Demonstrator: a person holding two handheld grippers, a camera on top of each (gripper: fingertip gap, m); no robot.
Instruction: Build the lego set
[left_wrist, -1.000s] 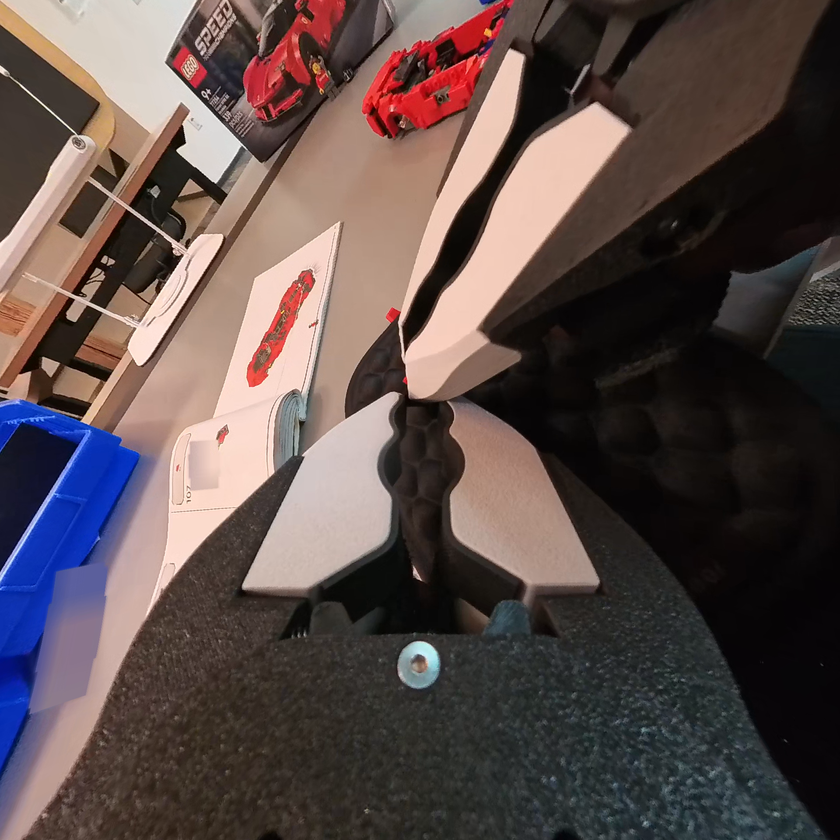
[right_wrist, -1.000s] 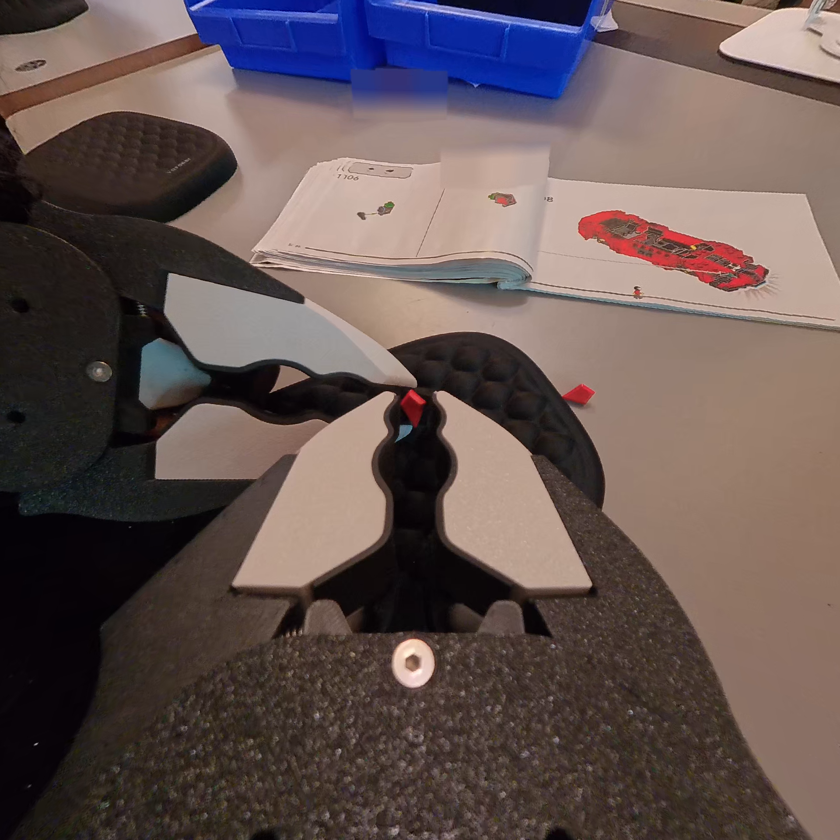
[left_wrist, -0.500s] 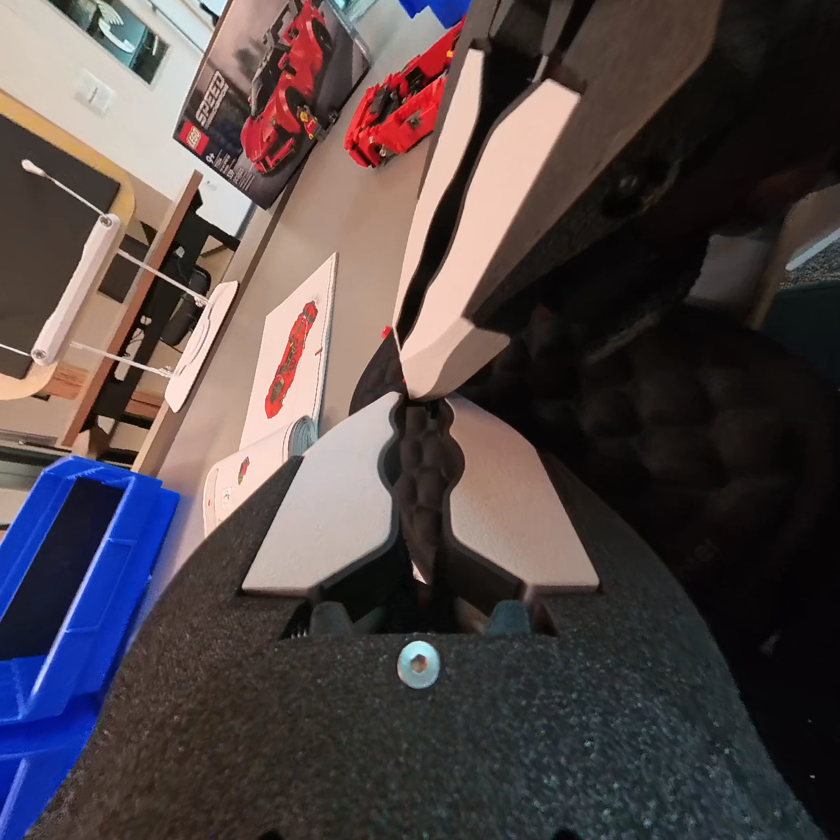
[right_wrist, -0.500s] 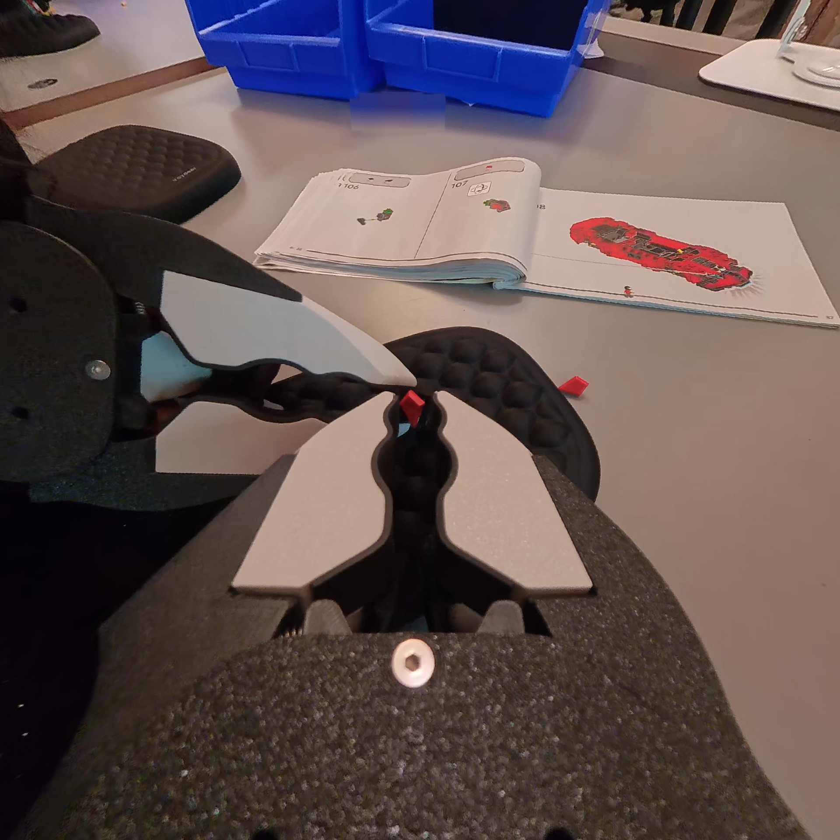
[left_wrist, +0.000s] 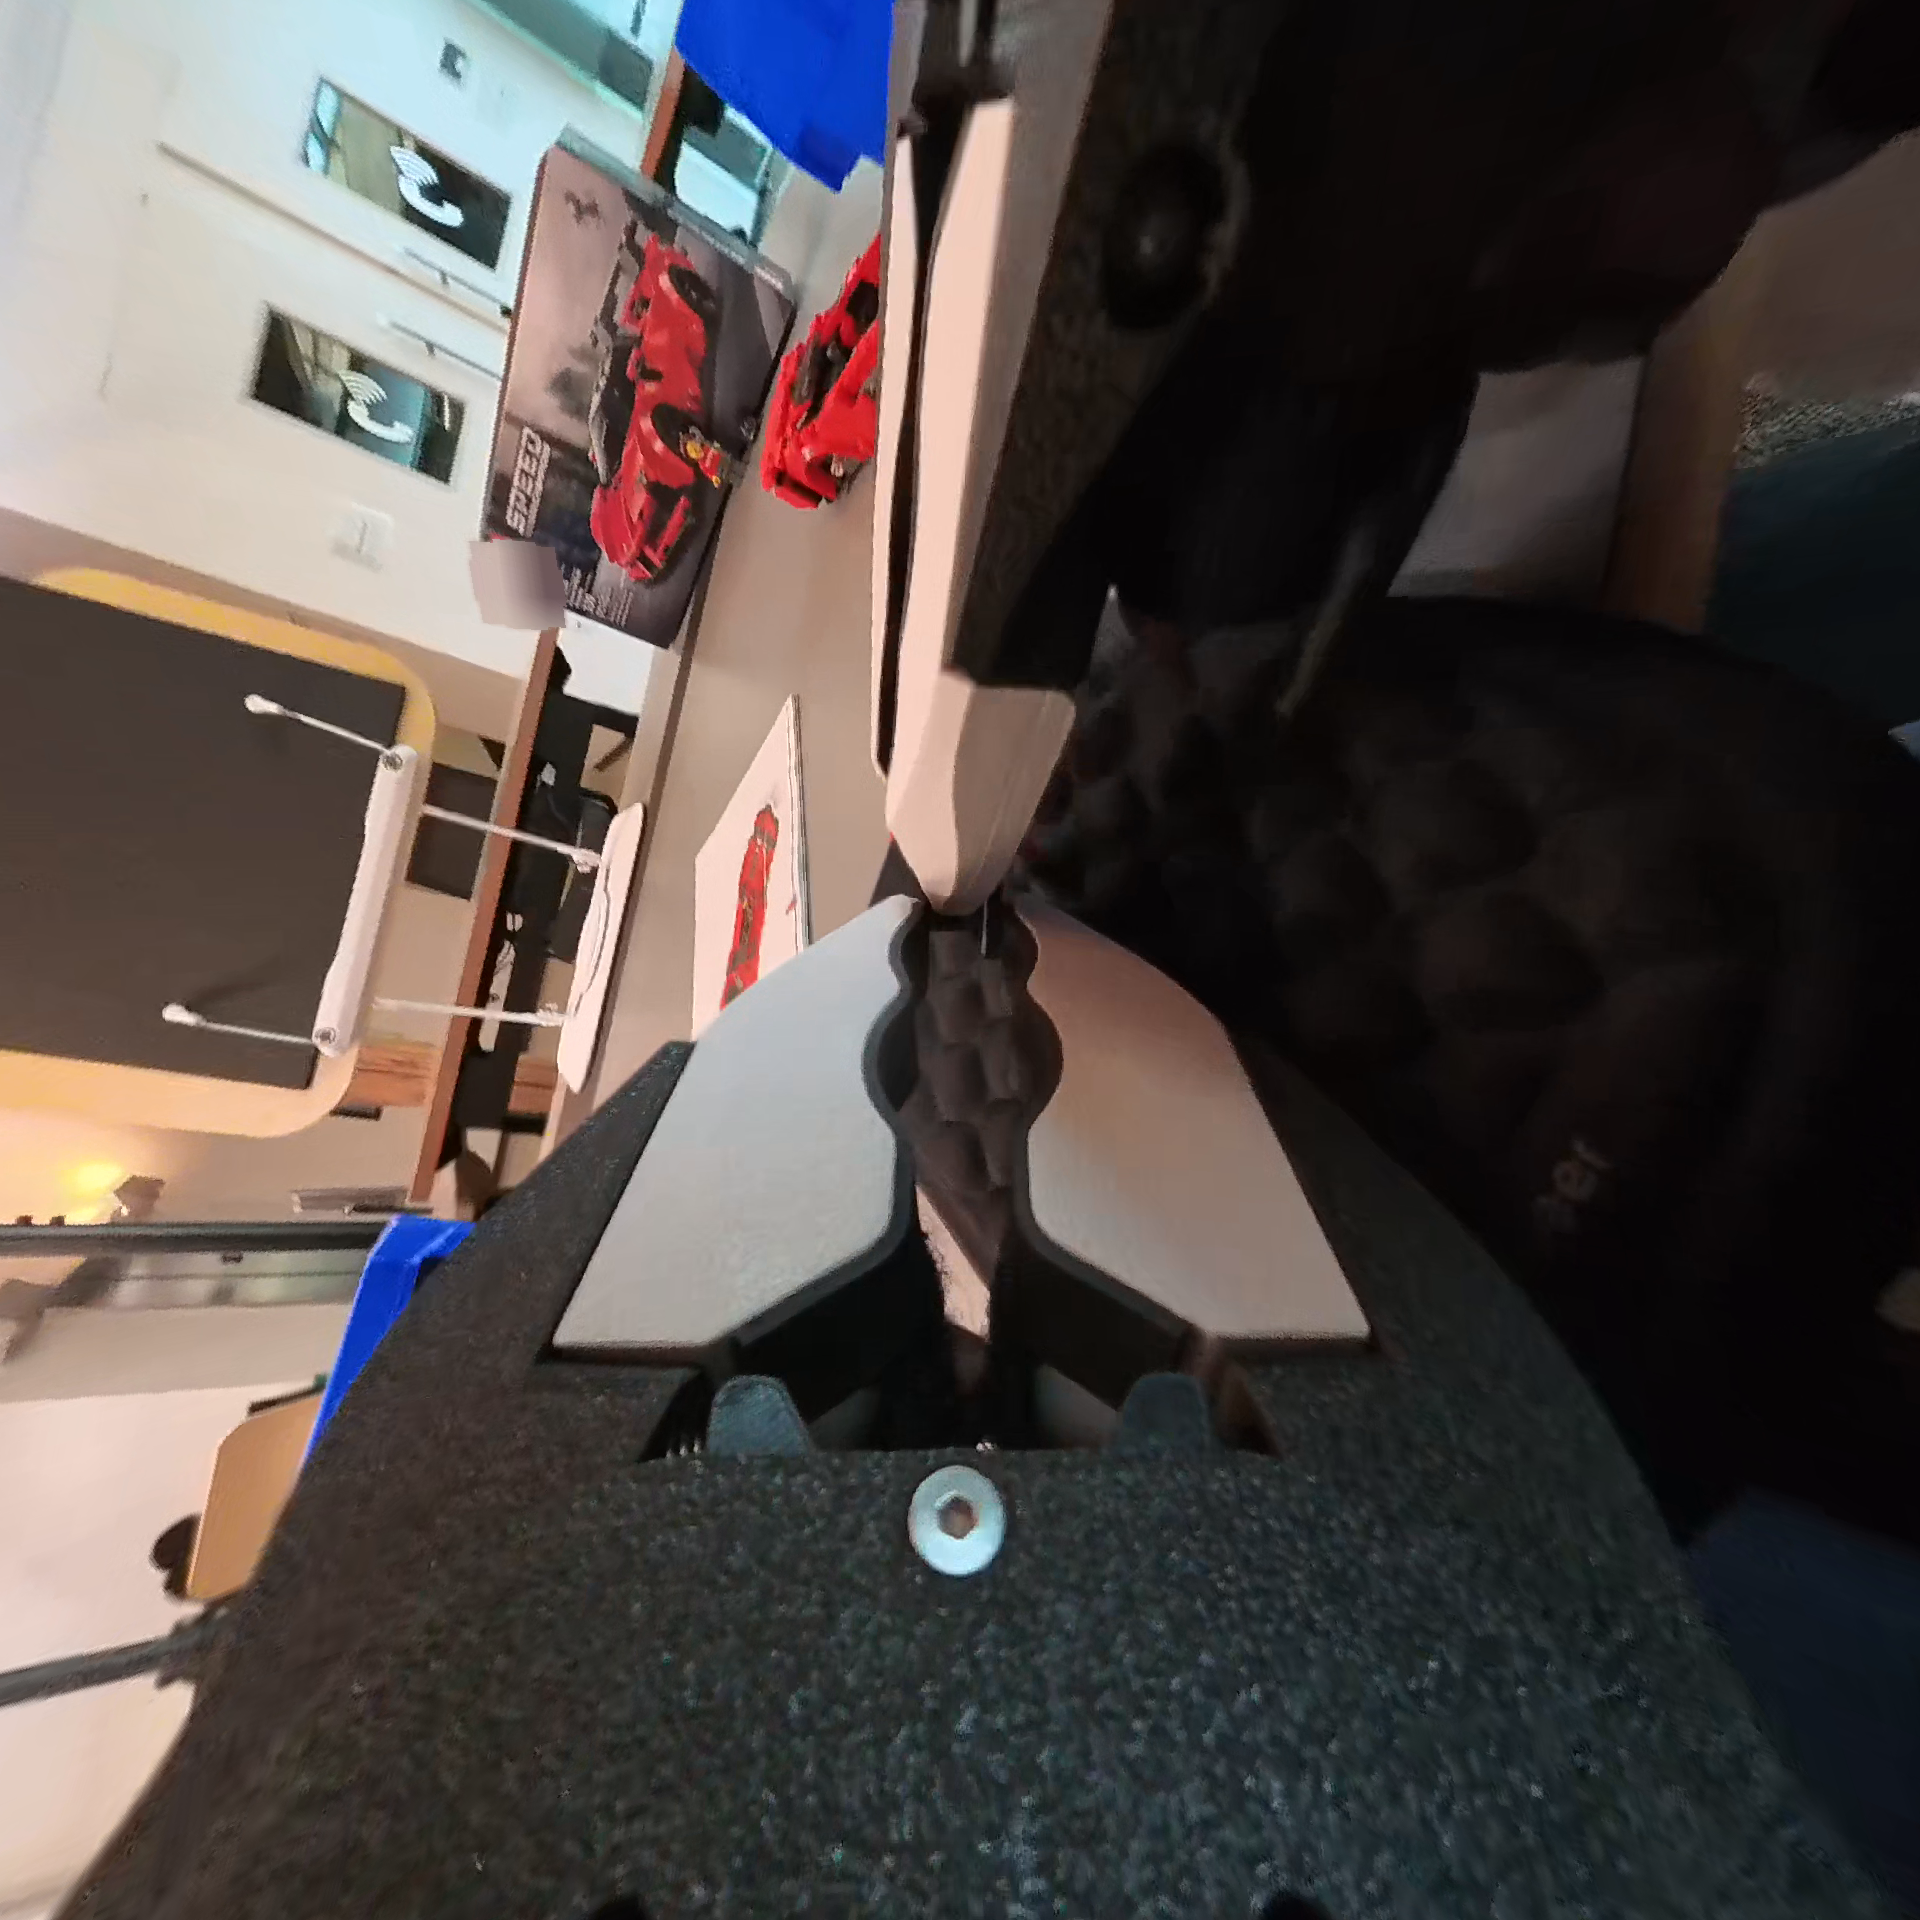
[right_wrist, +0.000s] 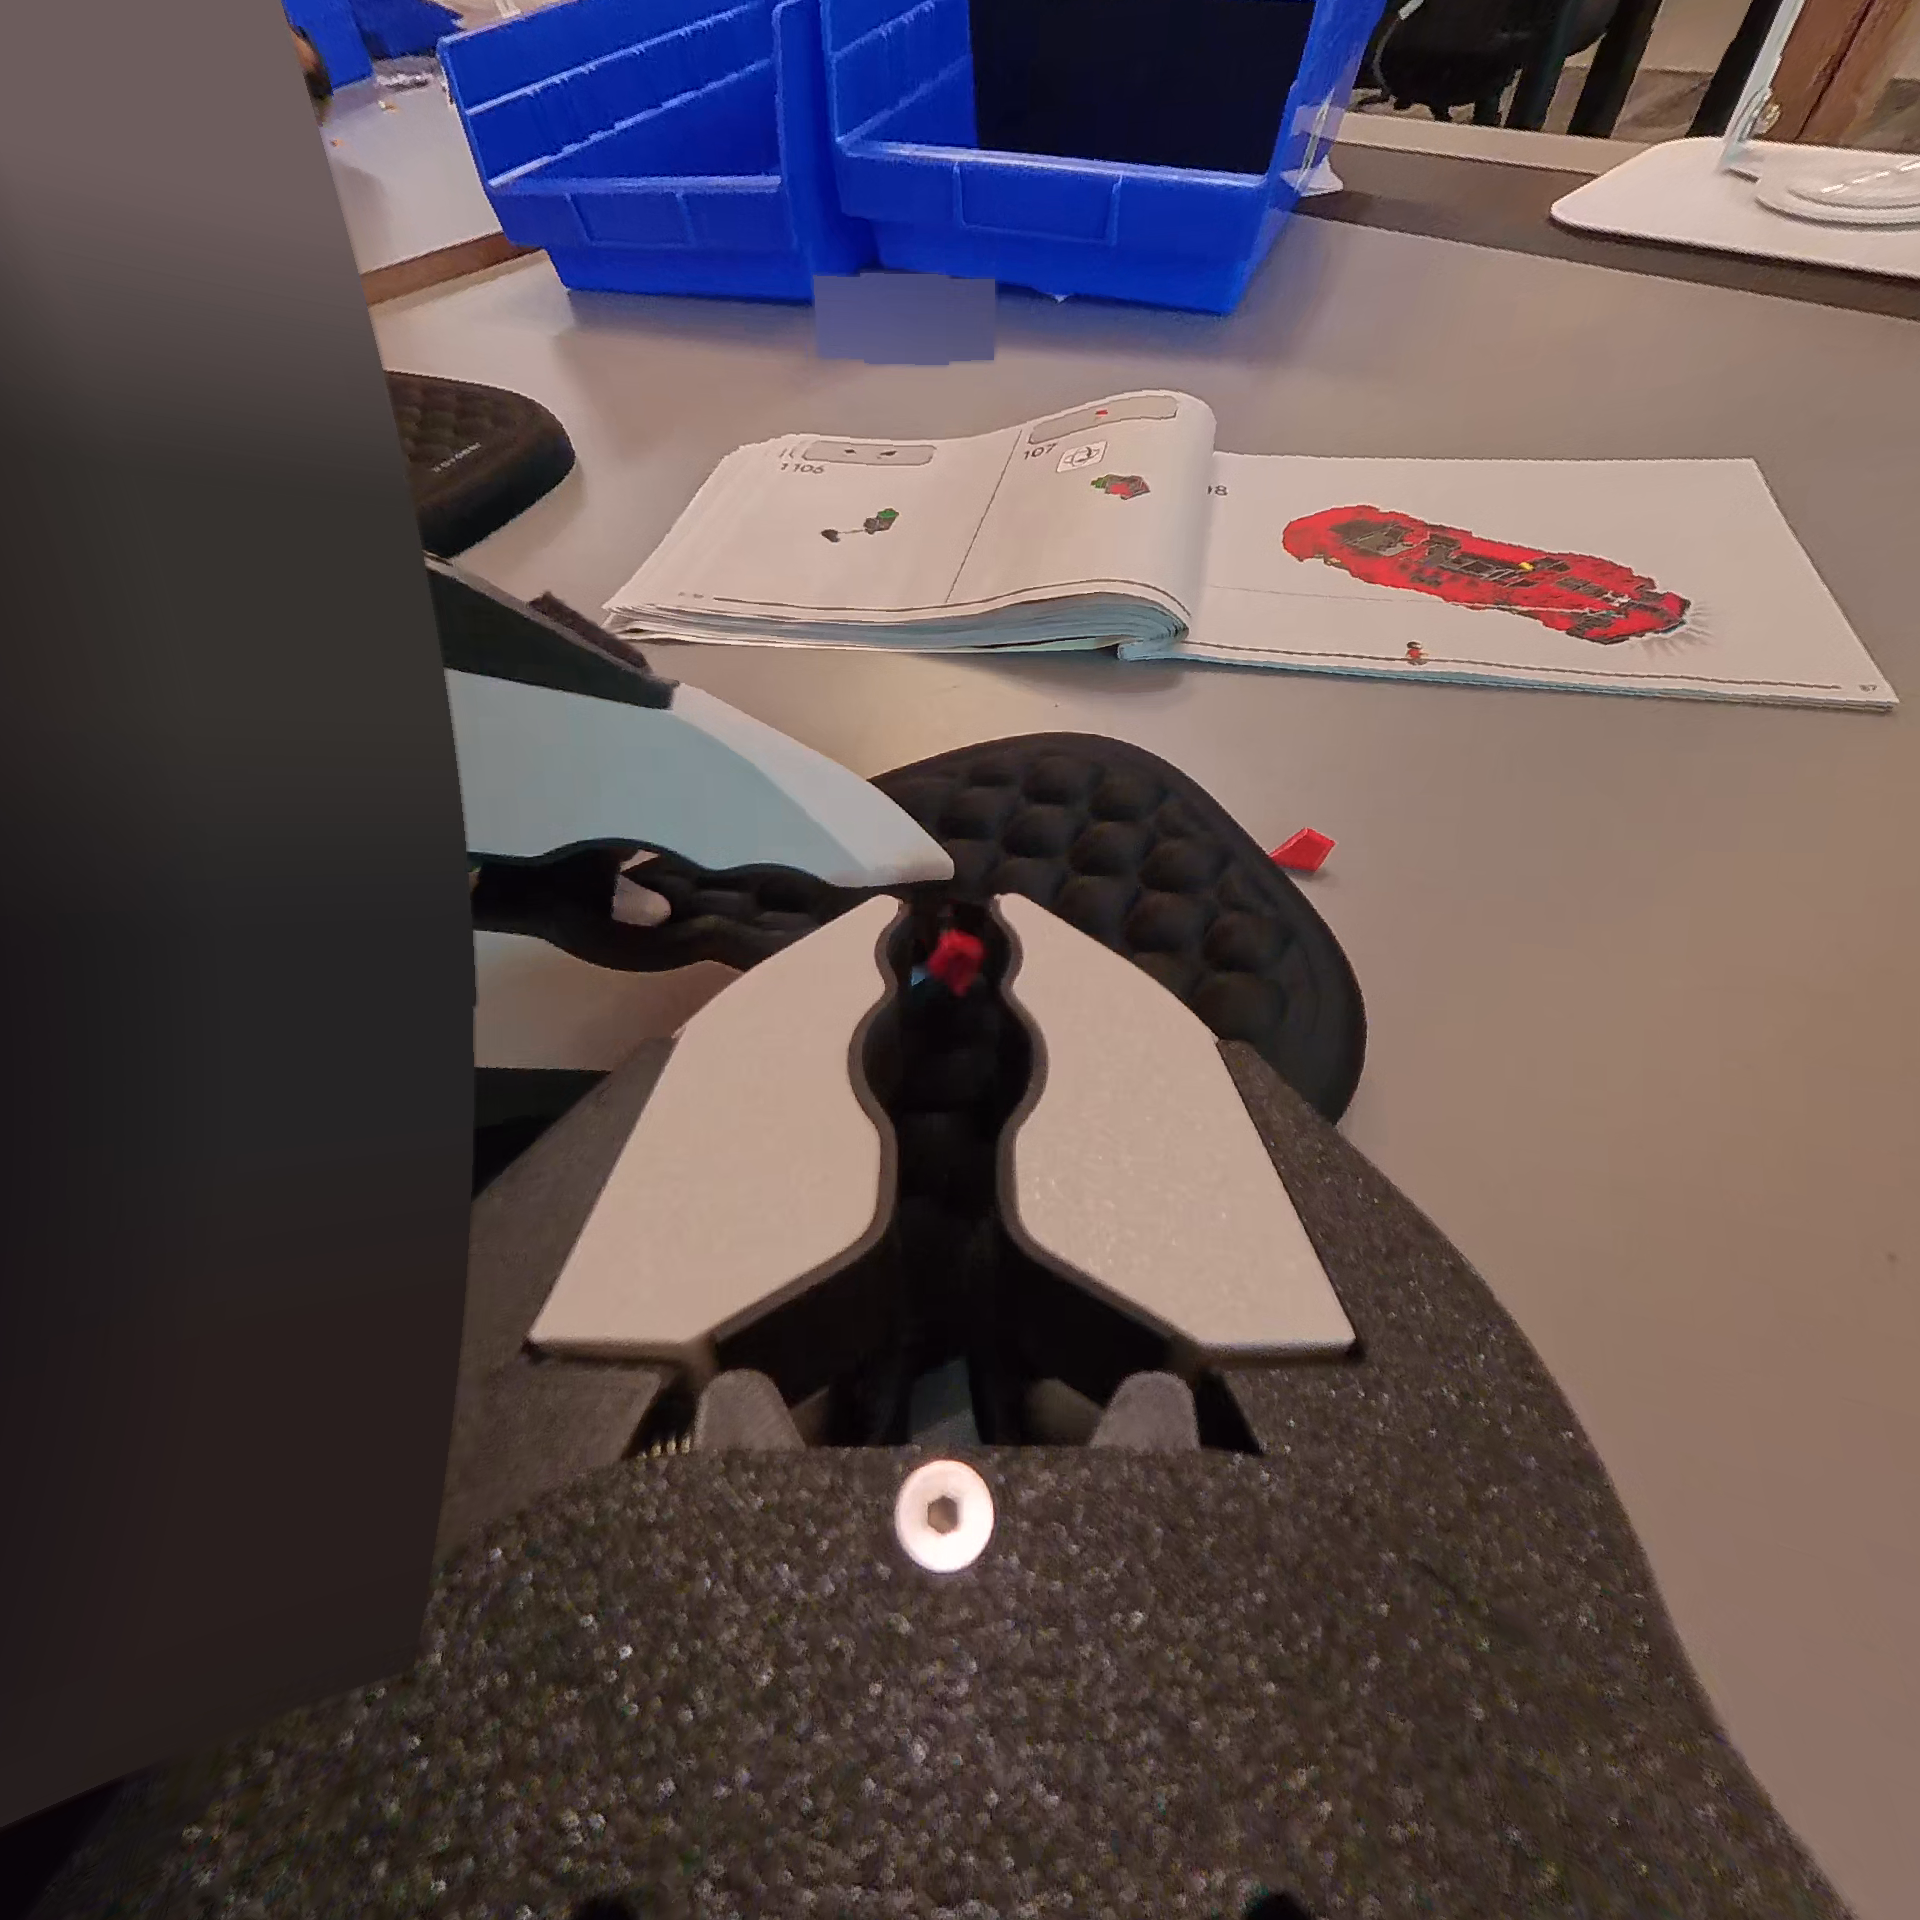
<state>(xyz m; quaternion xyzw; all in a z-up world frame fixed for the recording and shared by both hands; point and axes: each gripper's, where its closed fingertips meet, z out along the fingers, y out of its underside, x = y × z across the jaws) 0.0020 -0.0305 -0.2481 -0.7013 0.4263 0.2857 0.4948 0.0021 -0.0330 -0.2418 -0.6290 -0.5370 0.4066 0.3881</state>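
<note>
My right gripper is shut on a small red lego piece and holds it over a black honeycomb pad. My left gripper is shut to a narrow gap, rolled on its side. Its tips meet the right gripper's fingers, which come down from above. What lies between the left tips is hidden. In the right wrist view the left gripper's fingertip touches my right tips from the left. A loose red piece lies on the table beside the pad.
An open instruction booklet lies beyond the pad. Blue bins stand at the back, with a second black pad to the left and a white stand base at the right. A red lego car and its box stand far off.
The left gripper has rolled further onto its side and its body now fills the left of the right wrist view. The right gripper still holds the red piece at the left tips.
</note>
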